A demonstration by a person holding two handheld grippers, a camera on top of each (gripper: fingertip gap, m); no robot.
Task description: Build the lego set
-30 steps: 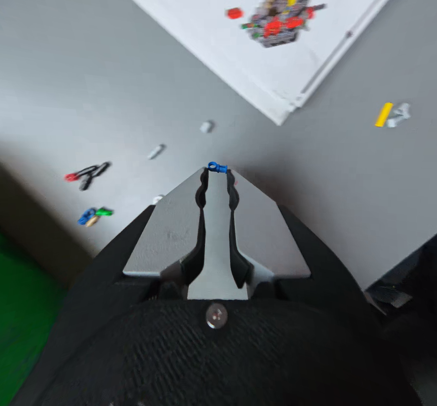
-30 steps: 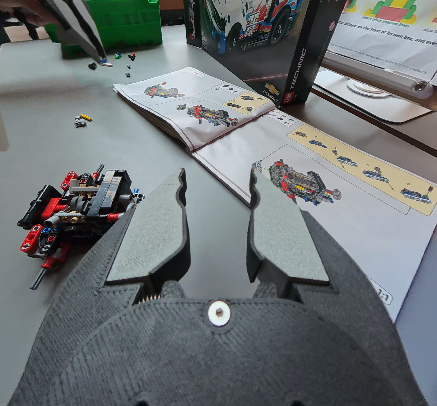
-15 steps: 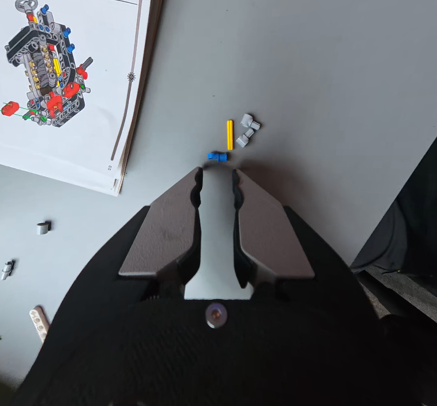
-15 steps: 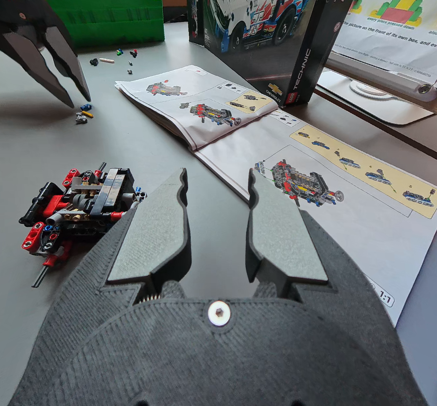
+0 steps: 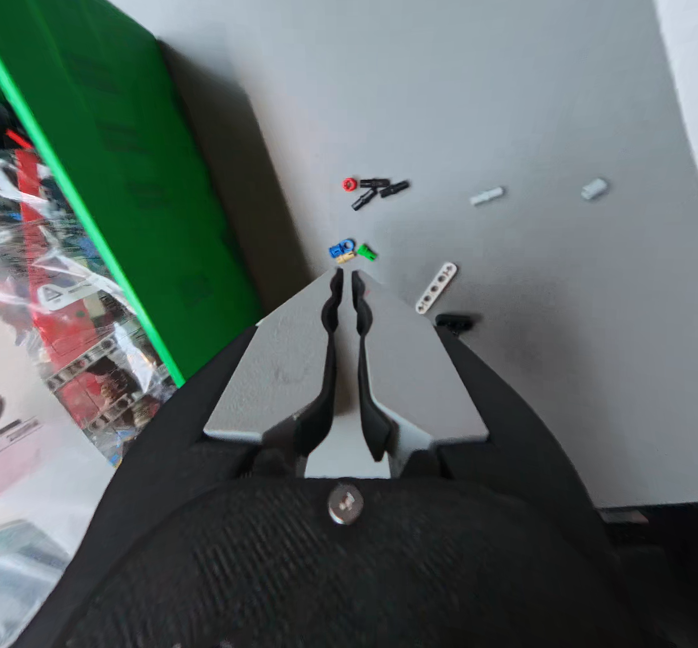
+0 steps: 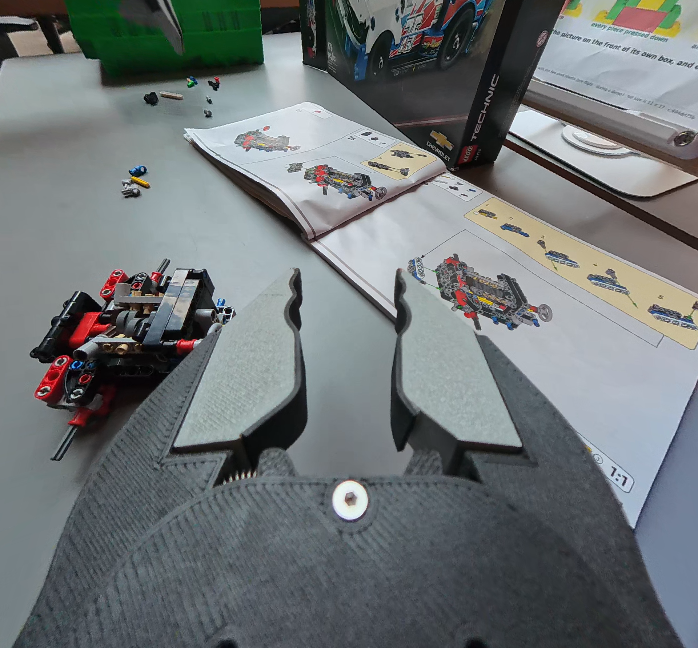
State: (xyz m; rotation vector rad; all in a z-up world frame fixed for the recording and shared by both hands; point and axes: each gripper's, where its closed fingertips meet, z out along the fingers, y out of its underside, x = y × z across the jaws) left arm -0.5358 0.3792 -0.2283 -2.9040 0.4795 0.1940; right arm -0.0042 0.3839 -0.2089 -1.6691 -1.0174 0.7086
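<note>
The part-built black, red and grey lego model (image 6: 128, 331) lies on the grey table left of my right gripper (image 6: 347, 278), which is open and empty just above the table. A blue pin (image 6: 138, 170) lies by a yellow axle (image 6: 140, 182) and small grey pieces (image 6: 130, 190). My left gripper (image 5: 344, 271) is empty, its jaws almost together, hovering just short of a cluster of blue (image 5: 342, 248), tan (image 5: 345, 259) and green (image 5: 367, 252) pieces. It also shows at the far left of the right wrist view (image 6: 179, 48).
A green bin (image 5: 113, 176) holding bagged parts (image 5: 56, 309) stands left of the cluster. Nearby lie a red bush (image 5: 349, 184), black pins (image 5: 377, 190), a pale beam (image 5: 436, 287) and grey connectors (image 5: 487, 195). The open manual (image 6: 321, 169) and the set's box (image 6: 415, 44) are to the right. Tip to tip, the grippers are about 55 cm apart. My right gripper's tips are some 25 cm from the yellow axle (image 6: 140, 182).
My left gripper let go of the blue pin beside the yellow axle, swung back to the loose pieces by the green bin, and its jaws came nearly together. The right gripper stayed put.
</note>
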